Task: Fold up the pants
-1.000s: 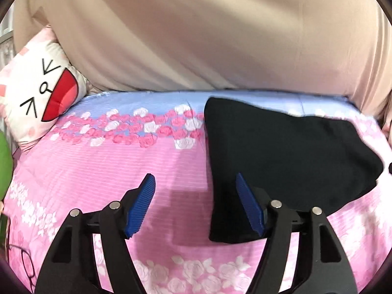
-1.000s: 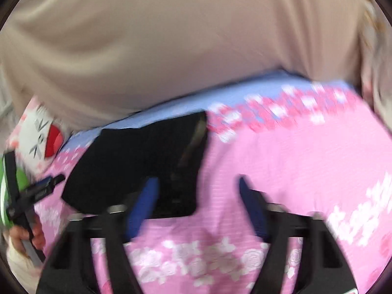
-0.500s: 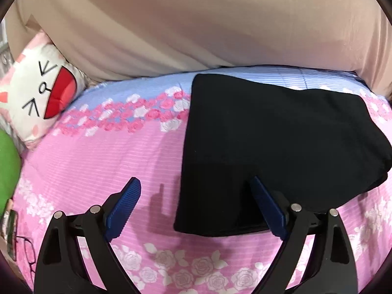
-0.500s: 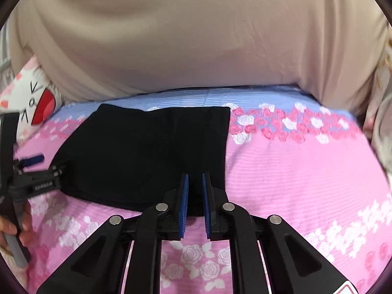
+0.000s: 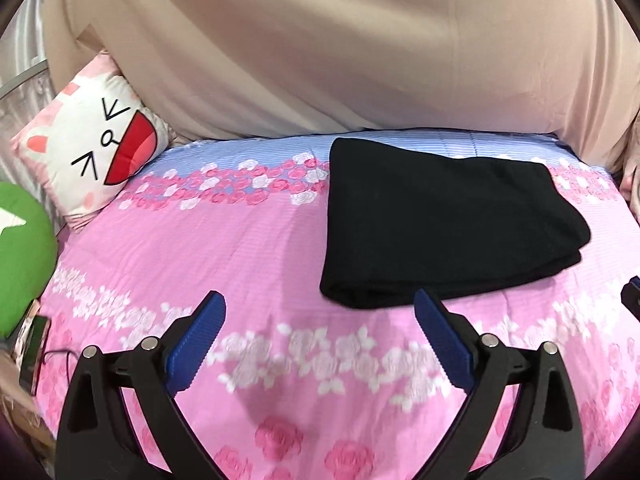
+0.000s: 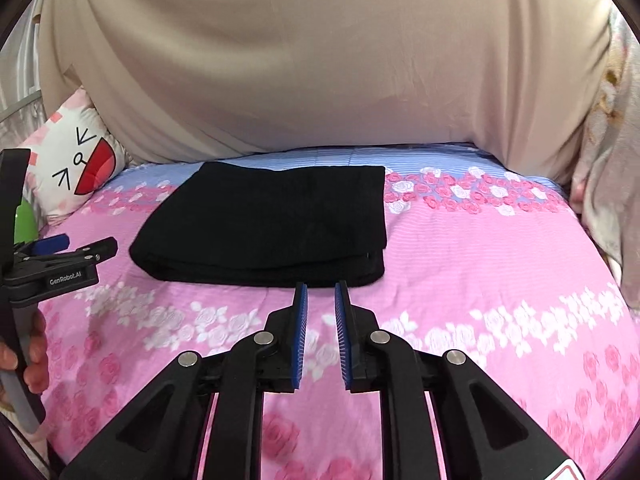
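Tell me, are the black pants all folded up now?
Pretty much! The black pants lie in a neat folded stack on the pink flowered bedspread. Nothing is in hand: the left gripper is open and the right gripper, nearly closed, has just opened slightly, both short of the pants with nothing between the jaws. Nothing obvious looks left, maybe a final tidy.

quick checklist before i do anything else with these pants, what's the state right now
1. Black pants folded into a compact rectangle on the pink floral bedspread: ok.
2. Left tool clear of the pants, jaws wide apart and just been opening, nothing between them: ok.
3. Right tool clear of the pants, narrow gap between the pads, nothing held: ok.
4. Near edges of the fold lined up: ok, only a slight layer offset at the right corner.
5. Far edge tidy: cannot tell, too dark.
6. Cat pillow away from the pants: ok.
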